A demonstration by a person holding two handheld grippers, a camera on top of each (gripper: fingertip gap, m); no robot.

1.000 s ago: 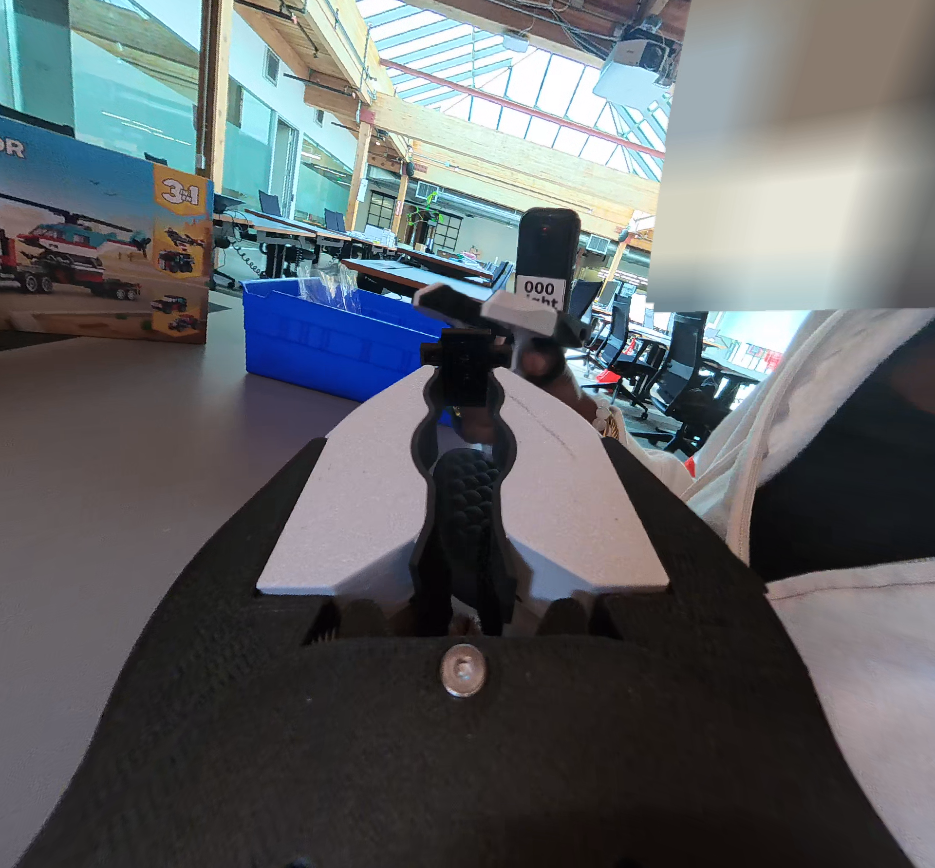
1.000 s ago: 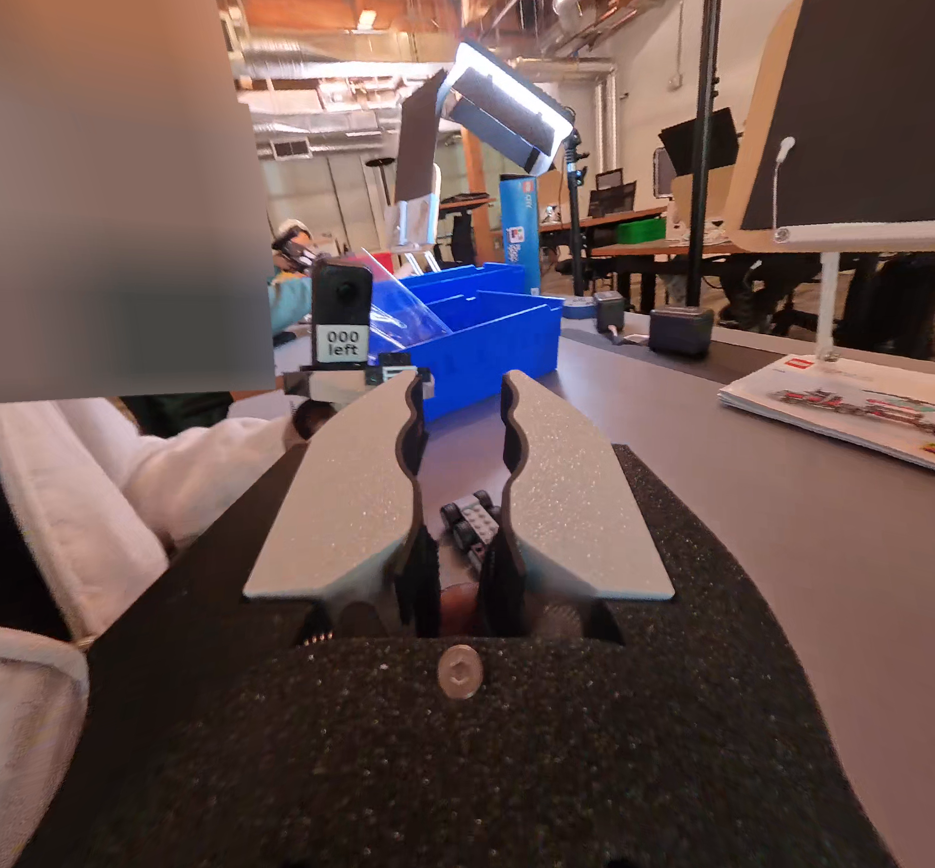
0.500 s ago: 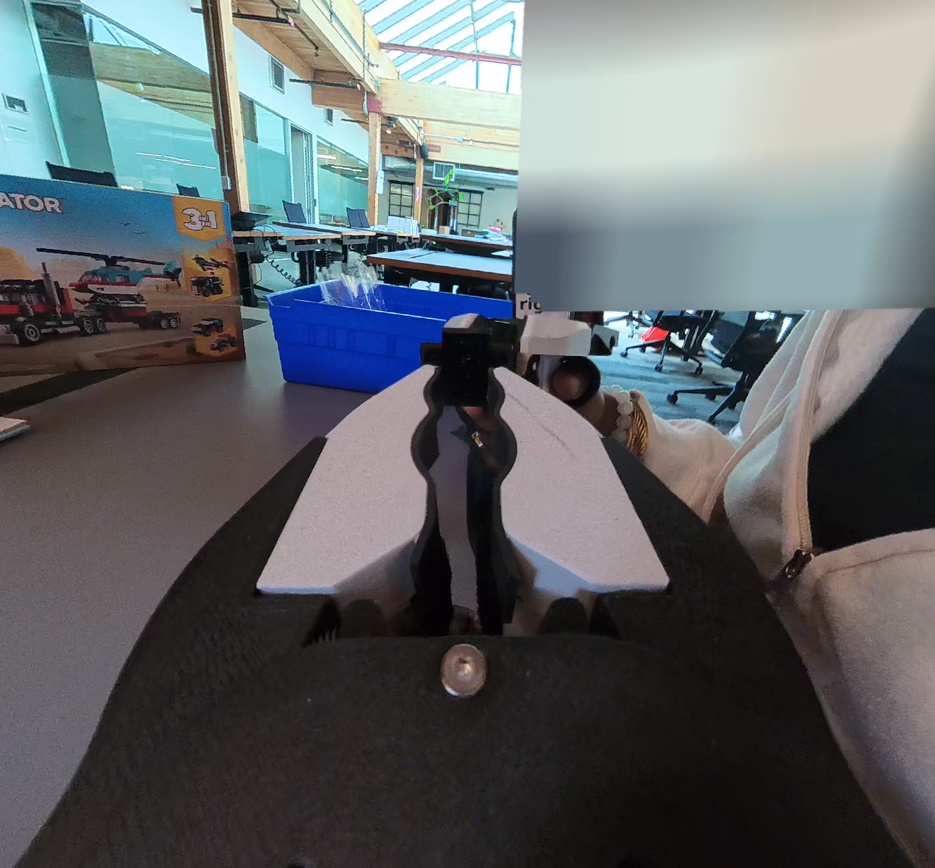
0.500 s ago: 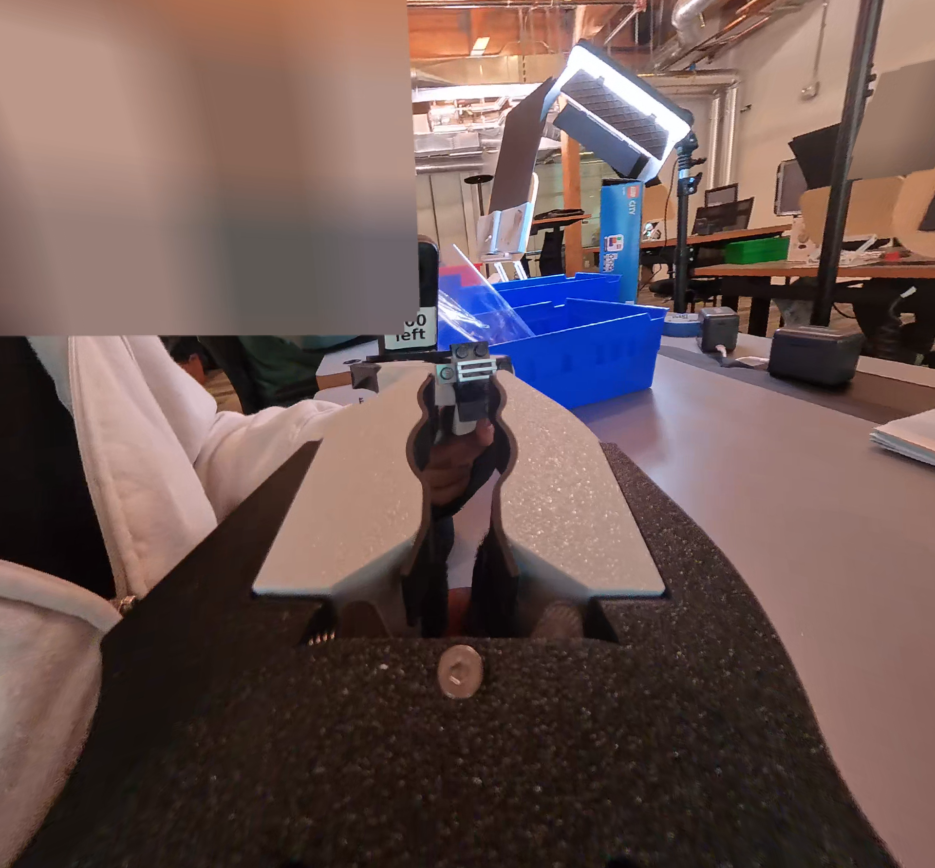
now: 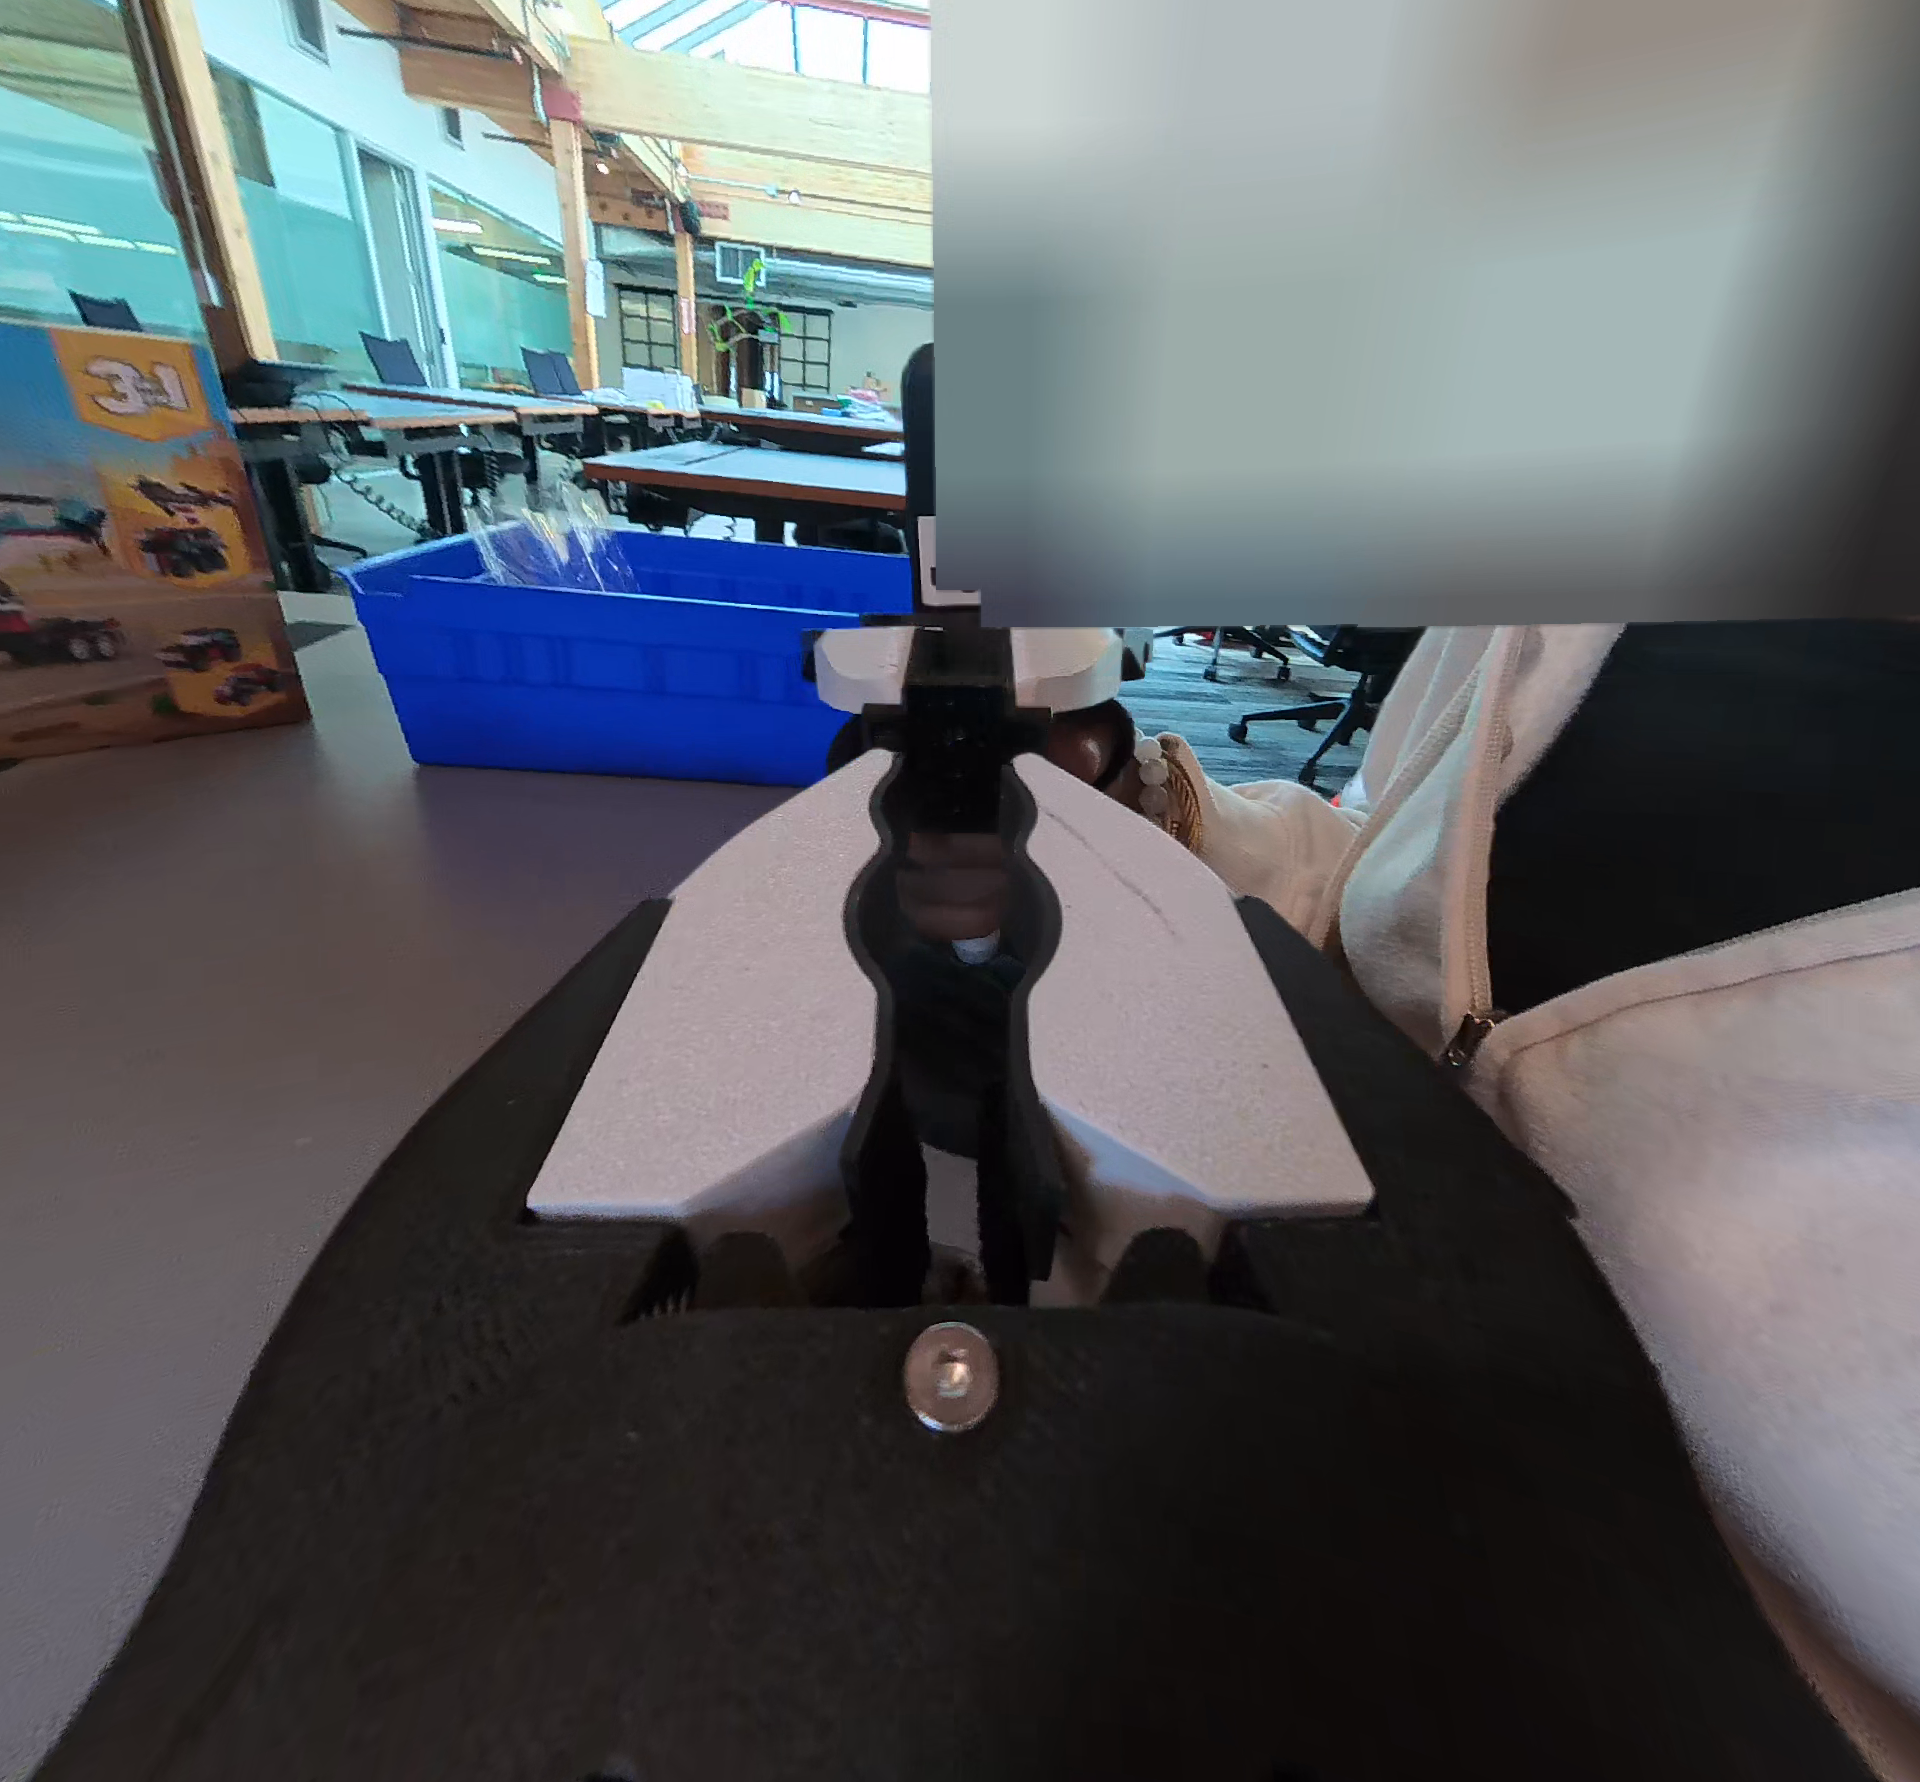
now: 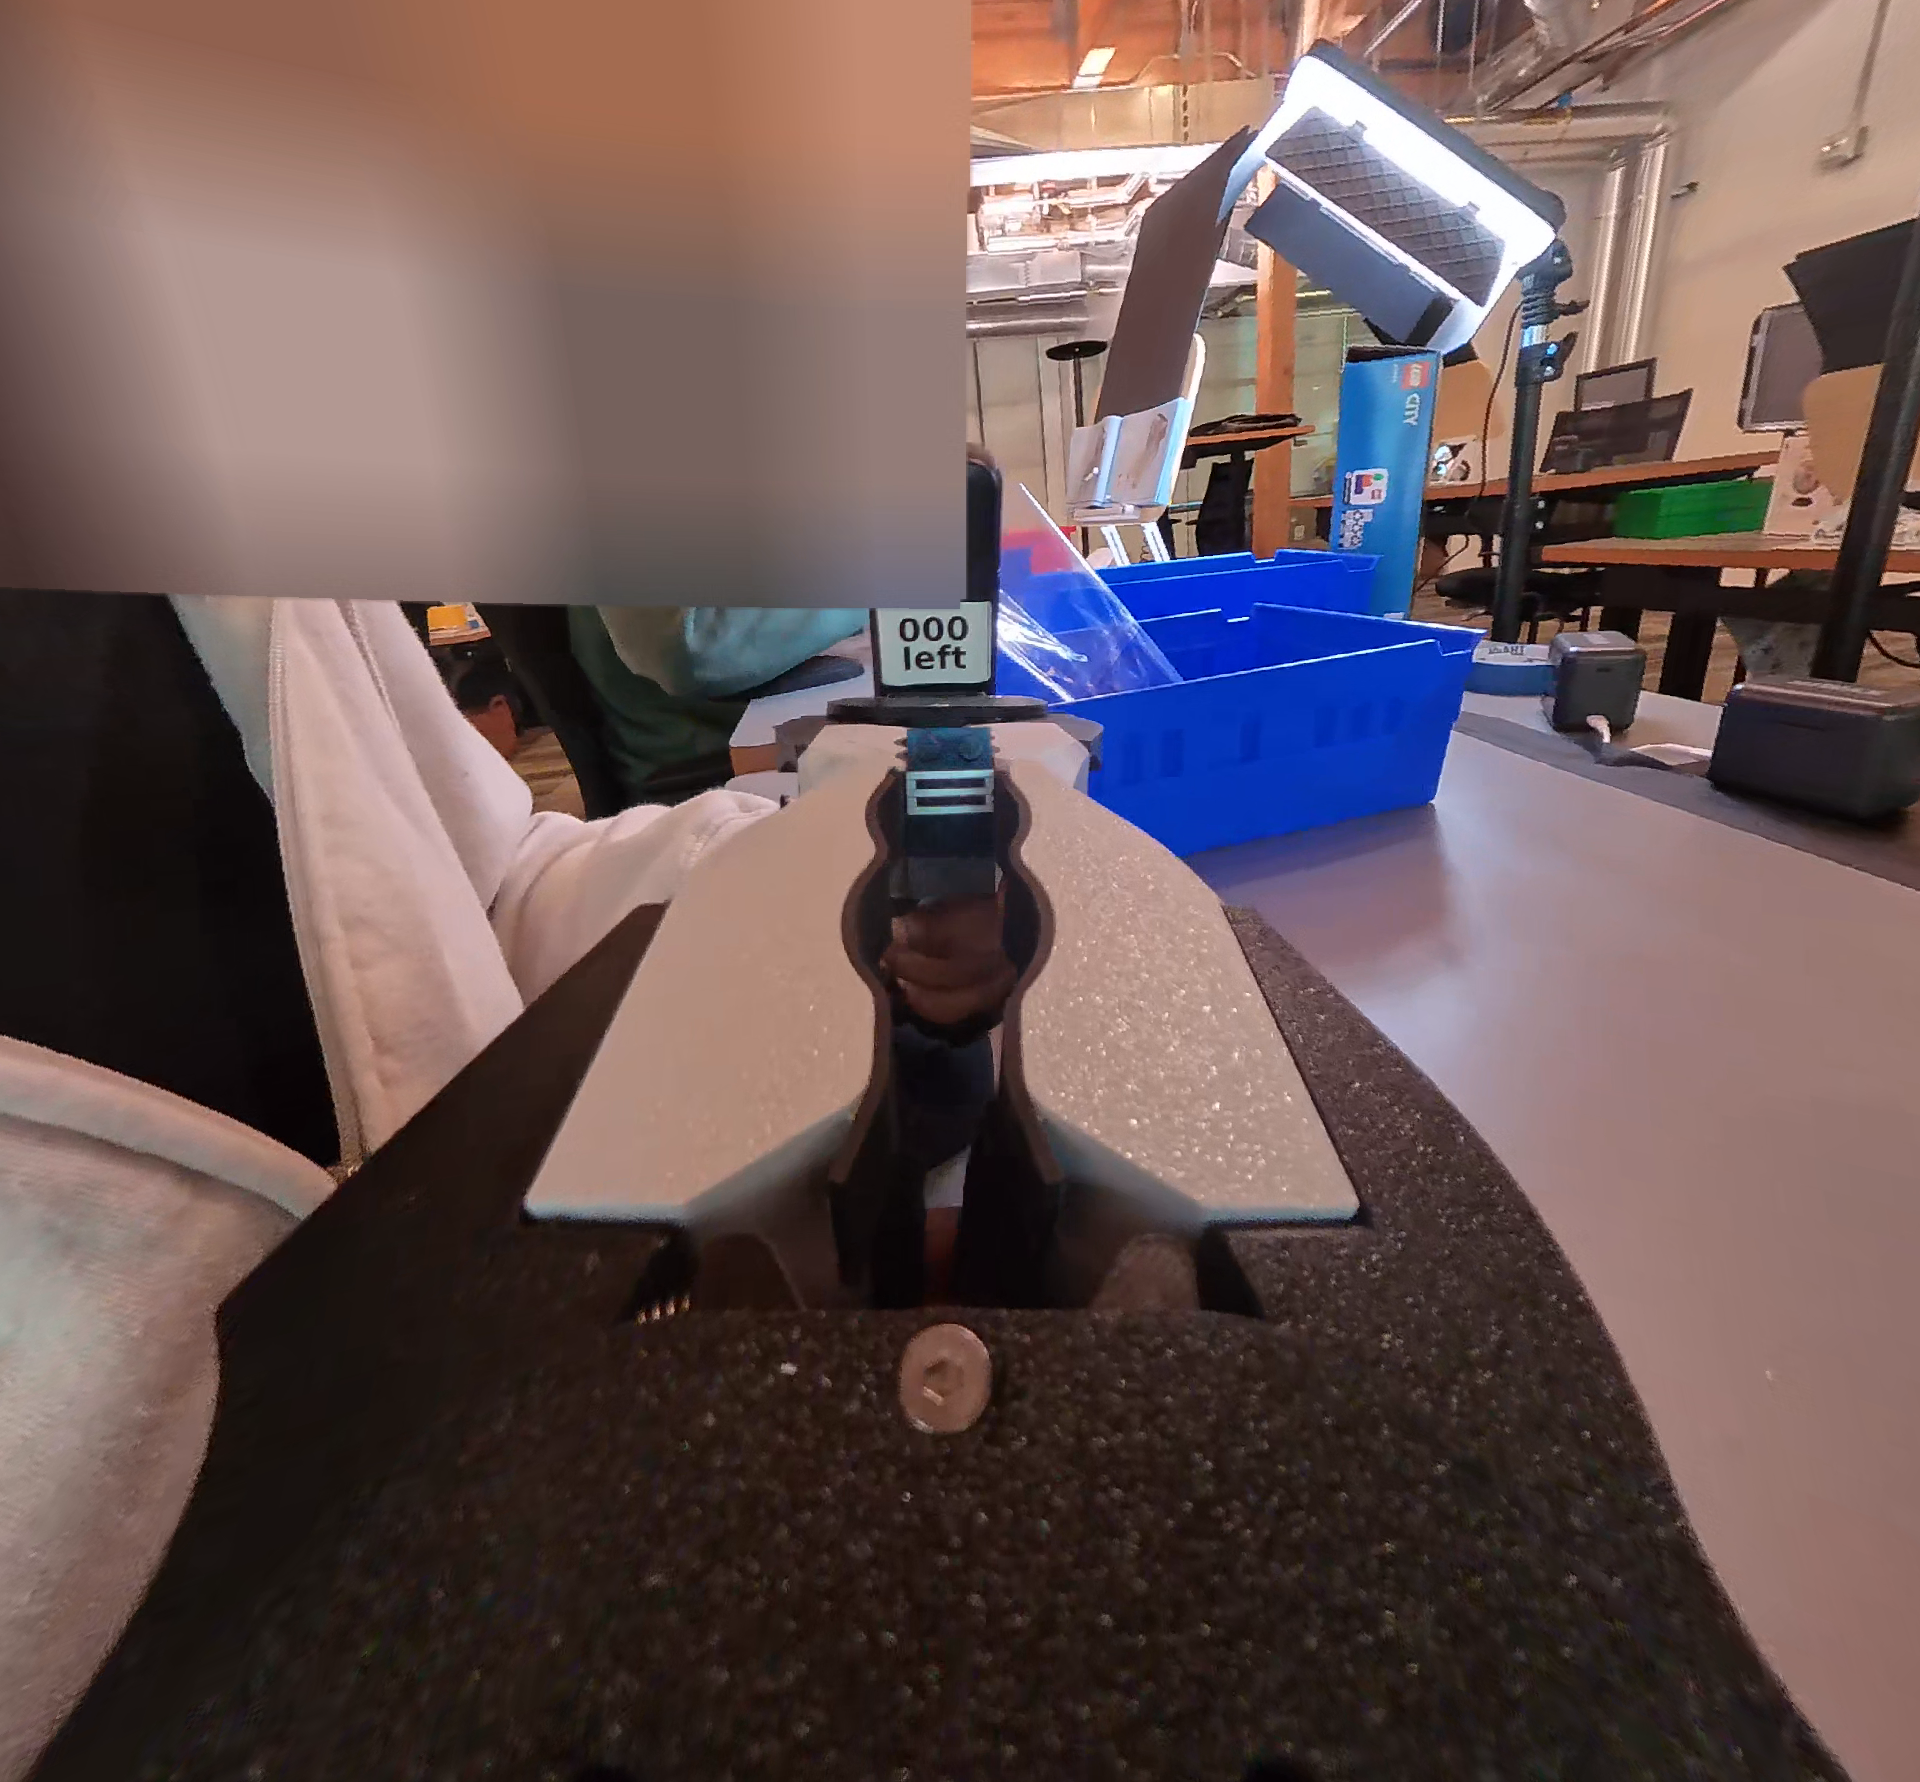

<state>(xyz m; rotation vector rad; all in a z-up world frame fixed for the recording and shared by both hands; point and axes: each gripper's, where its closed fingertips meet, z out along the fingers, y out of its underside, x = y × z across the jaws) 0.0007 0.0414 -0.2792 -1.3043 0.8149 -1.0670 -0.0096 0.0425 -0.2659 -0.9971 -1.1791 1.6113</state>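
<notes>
In the left wrist view my left gripper [image 5: 956, 768] is shut on a small black brick piece [image 5: 956, 745] that sticks out past its tips. Right beyond it the white fingers of my right gripper [image 5: 966, 670] face it, tip to tip. In the right wrist view my right gripper [image 6: 948, 797] is shut on a small dark grey brick assembly [image 6: 948, 833] with a pale grille tile on its front. The left gripper [image 6: 940, 745] shows just behind that piece, very close. Both pieces are held above the grey table [image 5: 260, 953].
A blue bin [image 5: 623, 672] with a clear plastic bag [image 5: 551, 537] stands behind the grippers; it also shows in the right wrist view [image 6: 1299, 724]. A toy box [image 5: 135, 548] stands at the left. A person's white sleeve [image 5: 1662, 1213] is close. Black blocks [image 6: 1818, 745] sit at the far right. The tips of both grippers are at nearly the same place.
My right gripper closed on the dark grey brick assembly that lay on the table, lifted it and brought it up to the left gripper's tips. The left gripper kept its black piece.
</notes>
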